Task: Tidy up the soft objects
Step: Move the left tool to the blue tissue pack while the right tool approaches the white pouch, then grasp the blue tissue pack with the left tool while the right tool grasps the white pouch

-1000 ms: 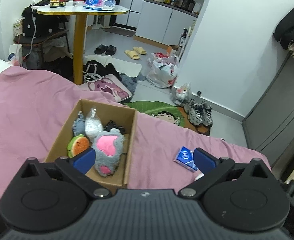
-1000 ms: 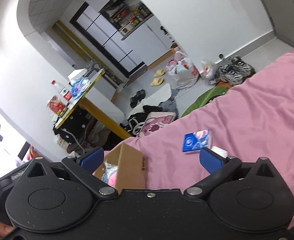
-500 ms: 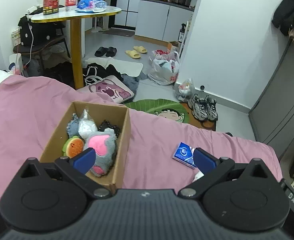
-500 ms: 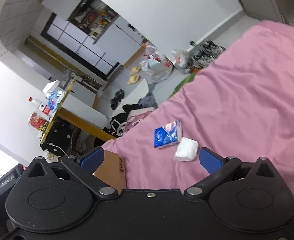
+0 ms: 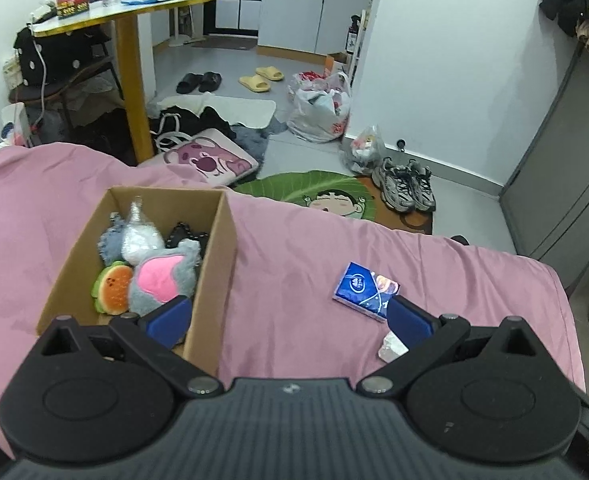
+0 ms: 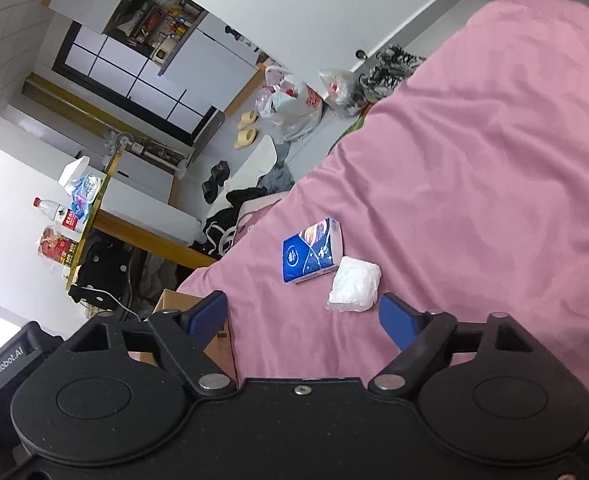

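Note:
A cardboard box (image 5: pixel 226 256) stands on the pink bed (image 5: pixel 294 264). It holds a grey and pink plush paw (image 5: pixel 162 280), a watermelon plush (image 5: pixel 112 288), a clear bag of white stuffing (image 5: pixel 138 236) and a black item. A blue tissue pack (image 5: pixel 364 290) lies right of the box, with a white soft packet (image 5: pixel 390 348) beside it. My left gripper (image 5: pixel 290 316) is open and empty above the box's near right corner. My right gripper (image 6: pixel 306 312) is open and empty, just short of the white packet (image 6: pixel 354 284) and the tissue pack (image 6: pixel 312 256). The box corner (image 6: pixel 186 304) shows at its left.
Beyond the bed's far edge lie a green cartoon mat (image 5: pixel 314 192), sneakers (image 5: pixel 408 190), plastic bags (image 5: pixel 322 108) and a pink bear cushion (image 5: pixel 206 160). A yellow-legged table (image 5: pixel 134 76) stands at the back left. A grey wardrobe (image 5: pixel 566 184) is on the right.
Both grippers rose and drew back from the bed, so the box and tissue pack look farther off. The right view swung down and the white packet came into sight. Both jaws stayed open.

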A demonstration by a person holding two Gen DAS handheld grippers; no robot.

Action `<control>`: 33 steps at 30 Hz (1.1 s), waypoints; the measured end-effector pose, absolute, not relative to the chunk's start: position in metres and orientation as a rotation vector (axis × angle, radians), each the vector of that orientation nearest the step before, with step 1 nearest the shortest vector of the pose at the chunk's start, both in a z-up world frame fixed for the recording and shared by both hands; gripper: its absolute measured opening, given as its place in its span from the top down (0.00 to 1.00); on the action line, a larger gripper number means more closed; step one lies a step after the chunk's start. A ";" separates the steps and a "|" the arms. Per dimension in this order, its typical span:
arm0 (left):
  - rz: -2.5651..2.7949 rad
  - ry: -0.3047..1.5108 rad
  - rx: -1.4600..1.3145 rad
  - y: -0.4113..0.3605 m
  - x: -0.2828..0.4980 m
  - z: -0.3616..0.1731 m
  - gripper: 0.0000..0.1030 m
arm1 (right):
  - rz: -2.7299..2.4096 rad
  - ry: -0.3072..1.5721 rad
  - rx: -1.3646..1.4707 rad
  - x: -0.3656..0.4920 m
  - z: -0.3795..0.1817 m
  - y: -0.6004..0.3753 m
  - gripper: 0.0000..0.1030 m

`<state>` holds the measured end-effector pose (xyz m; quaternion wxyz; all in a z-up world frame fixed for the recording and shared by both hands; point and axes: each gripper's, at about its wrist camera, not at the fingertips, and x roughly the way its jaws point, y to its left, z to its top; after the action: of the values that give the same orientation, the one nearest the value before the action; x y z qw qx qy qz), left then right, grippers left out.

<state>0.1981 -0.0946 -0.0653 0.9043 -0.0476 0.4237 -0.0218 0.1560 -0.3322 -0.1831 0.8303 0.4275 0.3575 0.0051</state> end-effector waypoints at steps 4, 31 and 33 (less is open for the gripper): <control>-0.067 0.870 -0.098 -0.100 0.206 -0.073 0.00 | 0.000 0.787 0.922 0.172 -0.195 -0.329 0.26; -0.137 0.998 -0.145 -0.146 0.289 -0.153 0.11 | -0.147 0.824 0.926 0.204 -0.245 -0.346 0.68; -0.153 1.010 -0.144 -0.152 0.296 -0.161 0.11 | -0.178 0.805 0.927 0.203 -0.248 -0.352 0.68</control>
<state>0.2960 -0.1522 -0.1610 0.8699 -0.0687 0.4830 -0.0731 0.2026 -0.3518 -0.2478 0.8137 0.4342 0.3774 -0.0834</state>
